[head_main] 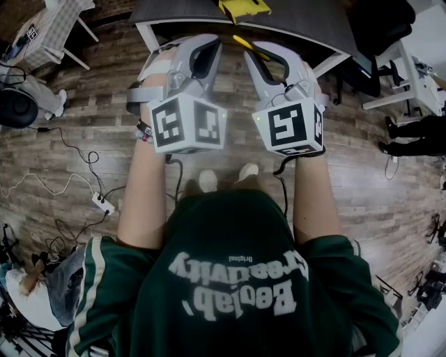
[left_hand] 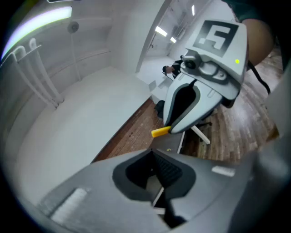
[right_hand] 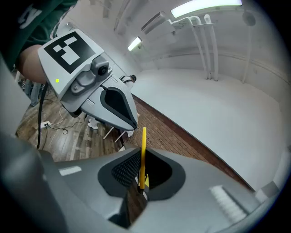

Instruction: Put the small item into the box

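Presently: dark table [head_main: 306, 28] at the head view's top edge, bearing a yellow box [head_main: 240, 8]. Before the table, above wood-plank floor [head_main: 83, 139]: right gripper [right_hand: 142, 175], jaws pinching a thin yellow stick [right_hand: 143, 150]; left gripper [left_hand: 159, 175], jaws pressed together, empty. Left of the table, on the floor: white power strip [head_main: 103, 203] with cables. White wall [right_hand: 218, 118] beyond the table.

It looks like a lab or test room rather than a home. Loose cables [head_main: 70, 150] and a power strip [head_main: 102, 203] trail over the wood-plank floor [head_main: 362, 174] at 9 o'clock. Black stands [head_main: 14, 324] crowd 8 o'clock, a dark worktop [head_main: 306, 21] sits at 12, and white tables [head_main: 411, 77] at 2. The walls [right_hand: 218, 118] are bare white under strip lights [right_hand: 204, 7].
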### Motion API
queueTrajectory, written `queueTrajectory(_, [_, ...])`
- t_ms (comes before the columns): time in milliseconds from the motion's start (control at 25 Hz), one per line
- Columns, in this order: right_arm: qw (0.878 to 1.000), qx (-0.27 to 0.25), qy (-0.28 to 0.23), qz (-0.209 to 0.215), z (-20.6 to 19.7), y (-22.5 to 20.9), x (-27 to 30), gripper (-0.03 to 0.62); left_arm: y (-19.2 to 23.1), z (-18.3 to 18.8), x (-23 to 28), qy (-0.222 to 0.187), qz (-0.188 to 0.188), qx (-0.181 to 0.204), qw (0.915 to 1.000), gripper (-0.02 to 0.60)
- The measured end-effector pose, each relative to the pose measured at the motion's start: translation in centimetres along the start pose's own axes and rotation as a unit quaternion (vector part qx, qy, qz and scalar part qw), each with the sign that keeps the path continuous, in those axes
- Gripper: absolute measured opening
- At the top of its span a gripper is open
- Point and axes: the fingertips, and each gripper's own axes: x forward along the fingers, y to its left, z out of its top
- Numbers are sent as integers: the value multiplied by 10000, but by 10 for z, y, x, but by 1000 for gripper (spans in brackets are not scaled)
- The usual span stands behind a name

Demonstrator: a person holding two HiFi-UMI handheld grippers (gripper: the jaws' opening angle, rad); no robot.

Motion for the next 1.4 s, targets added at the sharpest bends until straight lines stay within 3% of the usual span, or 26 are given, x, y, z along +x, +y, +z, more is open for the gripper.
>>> queueTrajectory(1400, [9995,126,167,-238,-9,-5,47,35,22,-20,32,-270,-132,30,9995,2])
